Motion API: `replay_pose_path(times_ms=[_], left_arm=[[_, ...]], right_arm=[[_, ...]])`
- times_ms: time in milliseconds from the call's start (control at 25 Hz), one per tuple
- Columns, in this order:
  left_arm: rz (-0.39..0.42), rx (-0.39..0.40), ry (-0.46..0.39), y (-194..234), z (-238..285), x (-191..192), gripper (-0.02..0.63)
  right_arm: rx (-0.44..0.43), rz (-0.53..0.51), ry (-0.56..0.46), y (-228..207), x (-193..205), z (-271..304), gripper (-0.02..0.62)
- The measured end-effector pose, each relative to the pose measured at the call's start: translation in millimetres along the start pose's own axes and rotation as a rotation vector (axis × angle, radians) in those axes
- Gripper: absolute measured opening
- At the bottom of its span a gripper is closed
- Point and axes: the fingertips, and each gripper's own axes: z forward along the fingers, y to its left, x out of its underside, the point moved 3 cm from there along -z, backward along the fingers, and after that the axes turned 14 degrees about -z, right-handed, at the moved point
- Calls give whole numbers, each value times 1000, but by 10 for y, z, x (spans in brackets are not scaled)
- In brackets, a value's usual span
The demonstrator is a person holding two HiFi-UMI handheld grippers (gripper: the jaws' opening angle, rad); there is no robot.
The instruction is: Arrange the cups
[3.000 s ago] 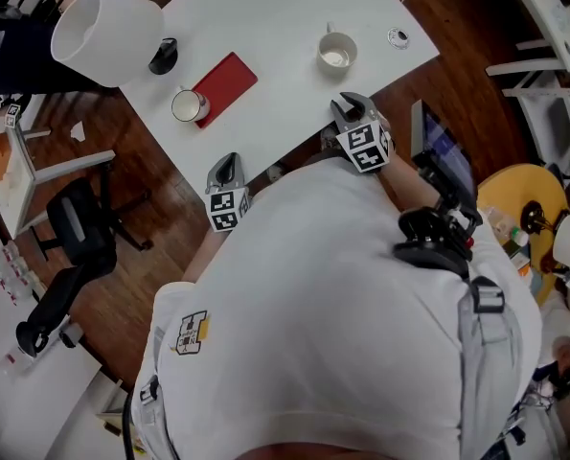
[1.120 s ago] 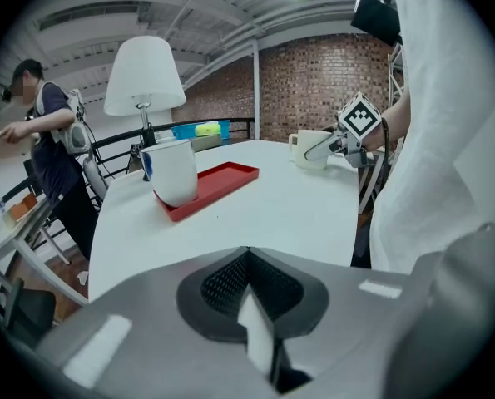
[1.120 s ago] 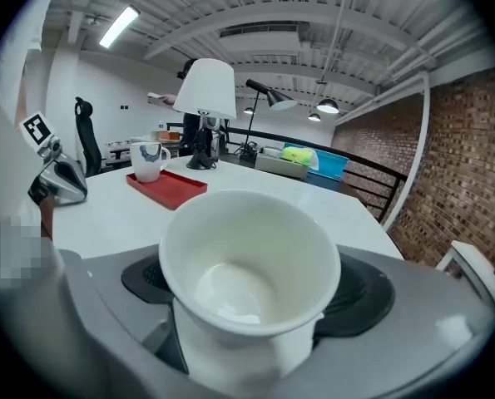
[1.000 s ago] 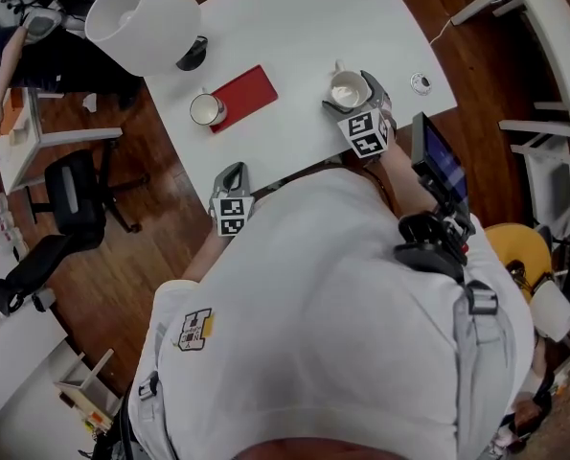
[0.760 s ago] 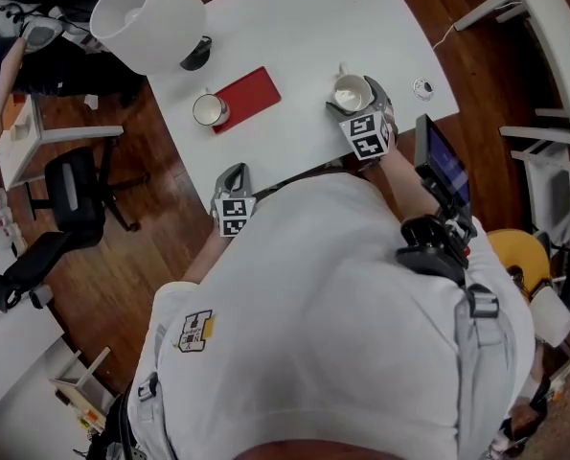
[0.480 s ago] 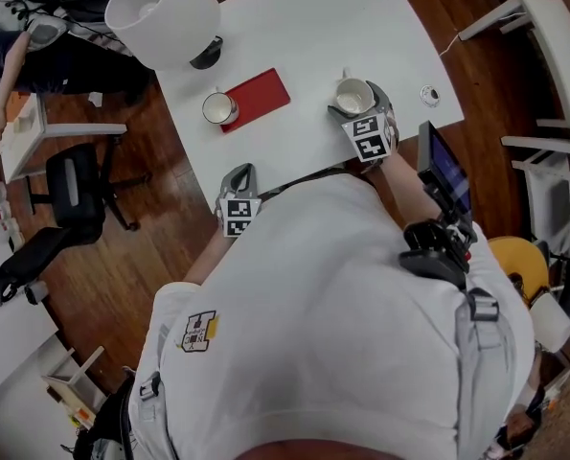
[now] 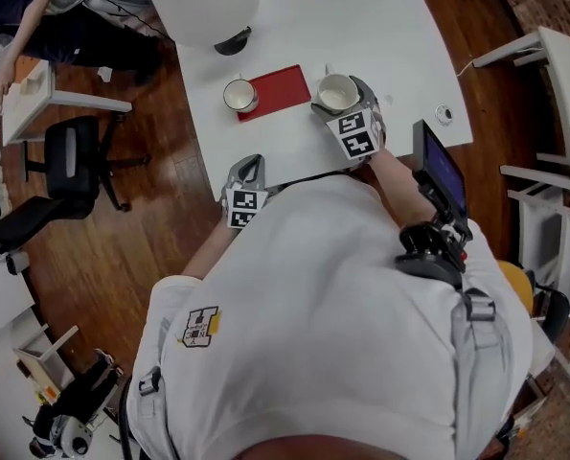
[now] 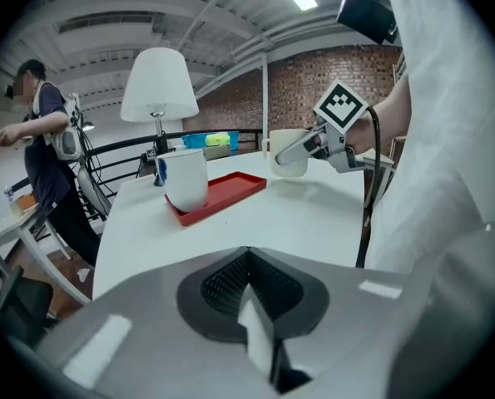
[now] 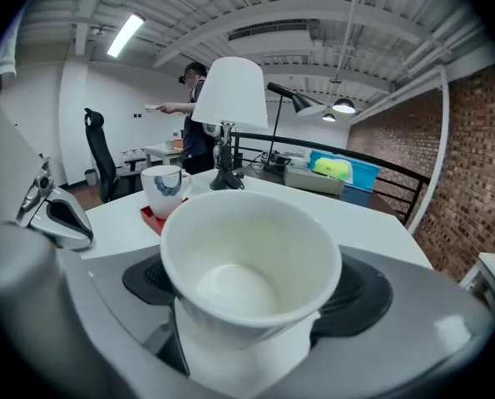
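Room: wooden floor [image 7: 141, 238], brick wall [image 8: 314, 73], office chair [image 7: 69, 161] well left of the red tray [image 7: 280, 89]. White worktop [image 7: 380, 27] carries the tray and is smooth and mostly bare. Lamp [image 7: 203, 3] sits just beyond the tray's far-left corner.

Blue-marked cup [image 7: 239, 95] is upright on the tray's left end. Plain white cup [image 7: 337, 92] is upright and empty, just right of the tray. The right gripper [image 7: 345, 102] jaws grip it low on the body, and it looks lifted clear of the worktop. Left gripper [image 7: 250, 165] jaws are fully closed on nothing, at the worktop edge on the tray's near side, apart from it.

My read: mid-carry, plain cup heading for the tray. Next: shift it left over the tray's free right half, keep it level, clear the tray lip, lower, release. Don't clip the blue-marked cup.
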Motion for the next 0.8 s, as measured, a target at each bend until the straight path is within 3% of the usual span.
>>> replay_pose_path(times_ms=[400,800], left_arm=[[-48,22,-49,168,-83,6,0],[-63,8,-53,249,11,-14,0]], right_arm=[[-68,-99,-68,362,-796,499,485],[-111,-91,-10,555,-803,1016,485]])
